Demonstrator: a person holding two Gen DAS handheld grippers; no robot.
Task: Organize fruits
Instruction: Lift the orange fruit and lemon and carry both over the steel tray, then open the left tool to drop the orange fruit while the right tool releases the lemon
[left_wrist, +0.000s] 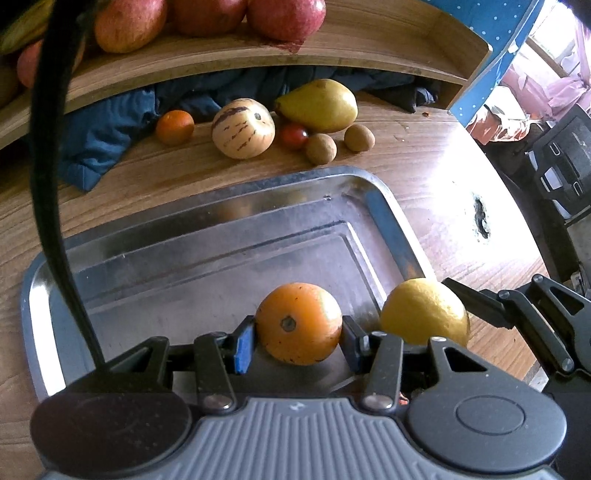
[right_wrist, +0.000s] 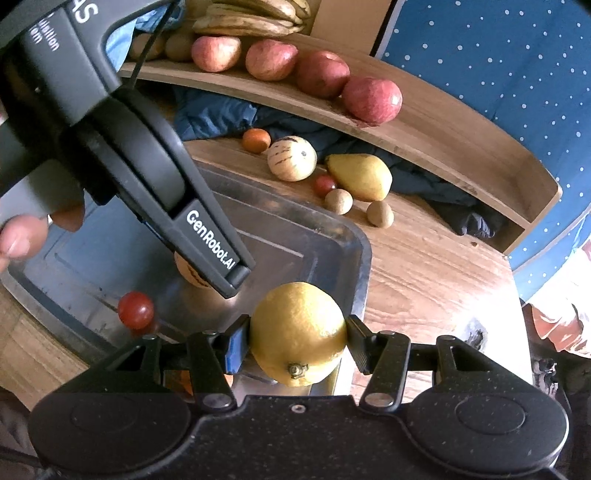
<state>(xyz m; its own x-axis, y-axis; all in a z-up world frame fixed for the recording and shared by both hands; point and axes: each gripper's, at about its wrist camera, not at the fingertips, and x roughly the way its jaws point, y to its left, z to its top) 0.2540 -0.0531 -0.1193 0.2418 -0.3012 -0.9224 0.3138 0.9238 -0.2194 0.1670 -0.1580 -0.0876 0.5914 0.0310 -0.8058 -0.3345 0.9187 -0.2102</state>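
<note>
- Left gripper: clamped on orange, blue pads pressed to both flanks; low centre of left wrist view, over near part of tray.
- Orange: stem scar facing camera, dark specks on skin; contact with tray floor not determinable.
- Right gripper: clamped on lemon, pads touching both sides; low centre of right wrist view, over tray's right rim.
- Lemon: stem end toward camera; also visible at lower right of left wrist view, just beside orange, held by second gripper entering from right edge.
- Tray: steel, rectangular, raised rim, on wooden table; fills middle of left wrist view.
- Cherry tomato: inside tray, lower left of right wrist view.
- Left gripper body: crosses upper left of right wrist view, printed "GenRobot.AI", hiding most of orange.
- Loose fruit beyond tray, upper centre of left wrist view: small orange fruit, striped melon, second tomato touching melon, pear, two brown fruits side by side.
- Blue cloth: bunched behind loose fruit, under shelf.
- Shelf: wooden, curved across top of both views; carries red apples in a row and bananas at top centre of right wrist view.
</note>
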